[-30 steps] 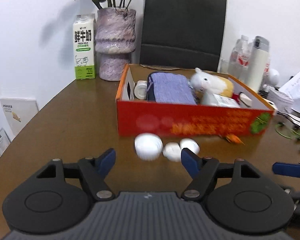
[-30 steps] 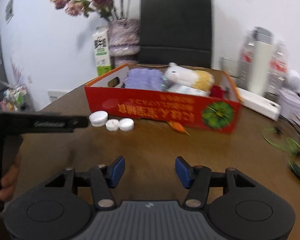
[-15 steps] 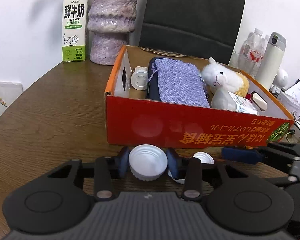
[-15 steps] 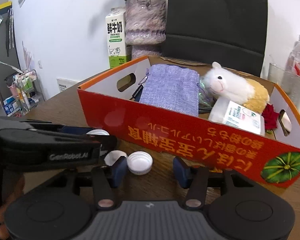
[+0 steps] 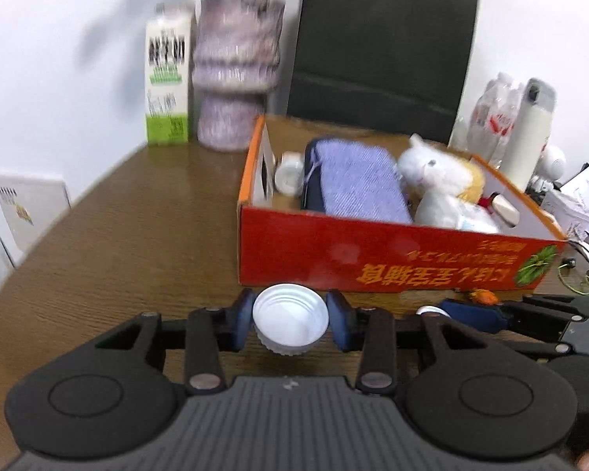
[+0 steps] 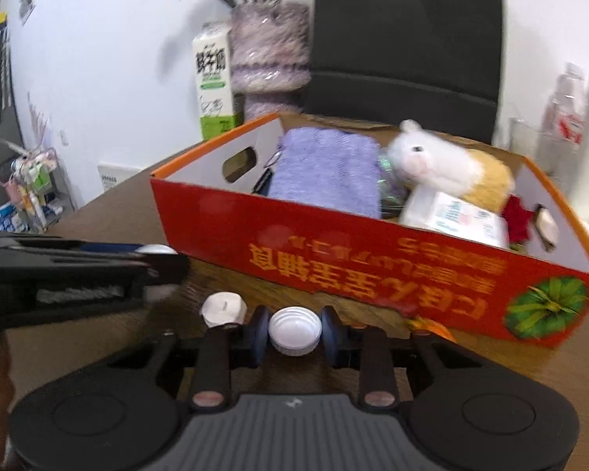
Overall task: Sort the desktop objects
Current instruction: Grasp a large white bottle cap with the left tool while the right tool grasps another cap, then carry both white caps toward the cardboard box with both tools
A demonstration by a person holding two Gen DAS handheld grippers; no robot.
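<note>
**Two caps gripped, one still on the table, box mostly filled**

We take the red box [image 5: 392, 251] as landmark. We have the left gripper [image 5: 290, 320] closed on a large white cap [image 5: 290, 324], open side up, just in front of the box's front wall near its left corner. The blue pads [image 5: 244, 318] press the cap on both sides. Whether it is lifted off the wooden table [image 5: 129, 235] or resting on it, we cannot tell.

We have the right gripper [image 6: 294, 331] clamped on a smaller white cap [image 6: 294, 329], also in front of the box's front wall, further toward the box's middle. A third white cap [image 6: 223, 308] lies on the table just left of that one, ungripped, between the two tools.

Inside the box already: a purple pouch [image 5: 359, 184], a plush llama [image 5: 436, 174], a white bottle [image 6: 455, 216], a small white jar [image 5: 288, 174] at the left end, and something red [image 6: 520, 216] at the right end. A small orange bit [image 5: 479, 295] lies on the table against the front wall; unclear what it is.

Our judgement: sorting is well along. Remaining: both held caps go over the front wall into the box, then the third cap, maybe the orange bit. Milk carton [image 5: 167, 90] and vase [image 5: 235, 78] stand behind the box's left corner; we cannot tell whether they count.
</note>
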